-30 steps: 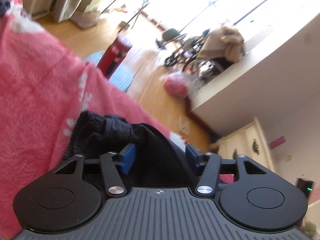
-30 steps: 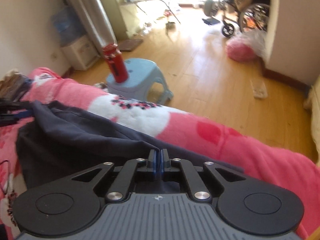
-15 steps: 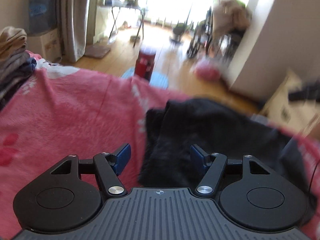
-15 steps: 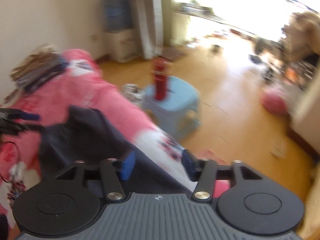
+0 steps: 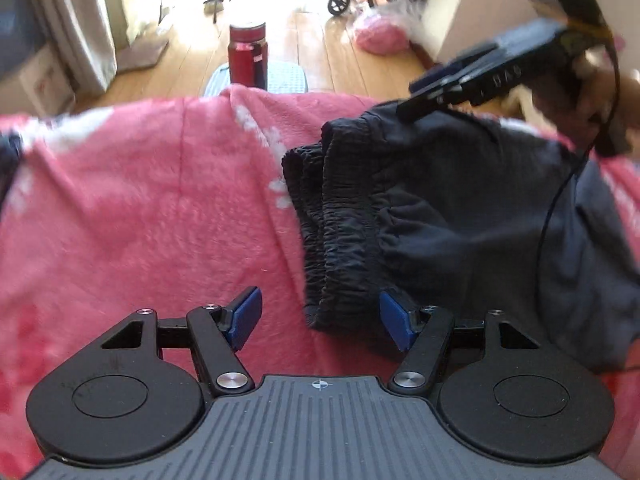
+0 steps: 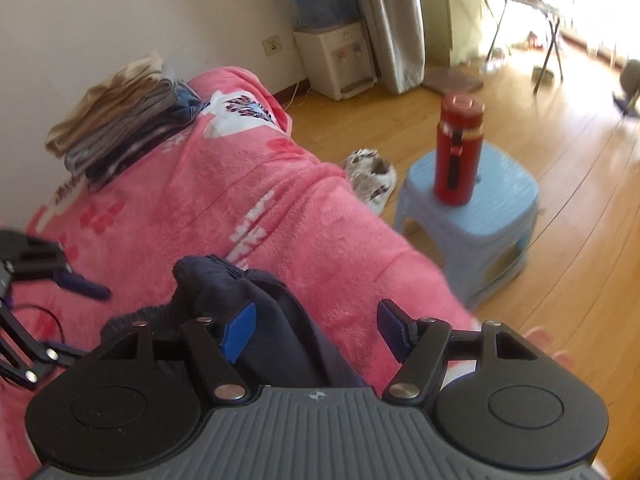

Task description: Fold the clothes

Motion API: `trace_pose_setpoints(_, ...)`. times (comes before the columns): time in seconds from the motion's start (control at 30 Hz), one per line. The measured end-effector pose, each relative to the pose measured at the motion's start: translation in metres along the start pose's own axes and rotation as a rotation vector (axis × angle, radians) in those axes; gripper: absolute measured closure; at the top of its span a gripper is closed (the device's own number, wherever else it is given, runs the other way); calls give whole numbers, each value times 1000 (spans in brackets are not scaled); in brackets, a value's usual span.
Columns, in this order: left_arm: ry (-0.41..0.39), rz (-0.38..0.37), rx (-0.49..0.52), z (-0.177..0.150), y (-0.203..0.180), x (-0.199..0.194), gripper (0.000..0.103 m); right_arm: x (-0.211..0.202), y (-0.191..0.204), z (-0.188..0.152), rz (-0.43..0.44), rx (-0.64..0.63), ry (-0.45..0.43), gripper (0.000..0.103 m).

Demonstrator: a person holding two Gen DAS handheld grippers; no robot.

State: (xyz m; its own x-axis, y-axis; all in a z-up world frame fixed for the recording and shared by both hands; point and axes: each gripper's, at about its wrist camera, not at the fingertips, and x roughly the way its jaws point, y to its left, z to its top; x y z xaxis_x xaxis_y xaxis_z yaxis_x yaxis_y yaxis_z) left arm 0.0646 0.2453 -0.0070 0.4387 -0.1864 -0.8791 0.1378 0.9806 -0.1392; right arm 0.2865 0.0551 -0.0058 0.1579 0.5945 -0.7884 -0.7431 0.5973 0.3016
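A dark navy garment [image 5: 420, 216] with a gathered elastic waistband lies folded on the pink blanket [image 5: 140, 208]. My left gripper [image 5: 320, 320] is open just in front of the garment's near corner, which lies between the blue pads without being pinched. My right gripper [image 6: 316, 328] is open over the garment's far end [image 6: 256, 292], holding nothing. In the left wrist view the right gripper [image 5: 448, 80] hangs above the garment's far edge, held by a hand [image 5: 600, 92]. The left gripper [image 6: 60, 276] shows at the left edge of the right wrist view.
A stack of folded clothes [image 6: 120, 120] sits at the blanket's far end by the wall. On the wooden floor beside the bed stands a blue stool [image 6: 480, 216] bearing a red bottle [image 6: 458, 148], with a slipper [image 6: 372, 176] nearby. A black cable [image 5: 552, 208] trails over the garment.
My right gripper, shut on the garment's fabric a second ago, has opened and let go. Both grippers have swung and drawn back, and the garment now lies folded on the blanket.
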Motion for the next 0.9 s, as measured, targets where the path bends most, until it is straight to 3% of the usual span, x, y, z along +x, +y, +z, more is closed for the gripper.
trace_pose_setpoints(0.07, 1, -11, -8, -1, -2, 3, 54, 3, -2, -3, 18, 8, 12, 43)
trace_pose_setpoints(0.13, -3, -16, 2, -1, -6, 3, 64, 4, -2, -5, 30, 3, 17, 65)
trace_pose_setpoints(0.23, -10, -17, 18, -2, -10, 1, 76, 0, 4, -7, 26, -33, -2, 91)
trace_pose_setpoints(0.33, -9, -16, 31, -3, -14, -1, 84, -7, 11, -6, 20, -69, -40, 101)
trace_pose_setpoints(0.5, -8, -16, 52, -6, -19, -6, 87, -17, 25, -2, 47, -108, -92, 102)
trace_pose_setpoints(0.9, 28, -19, 66, -14, -11, -11, 88, -15, 41, 2, 110, -139, -126, 102)
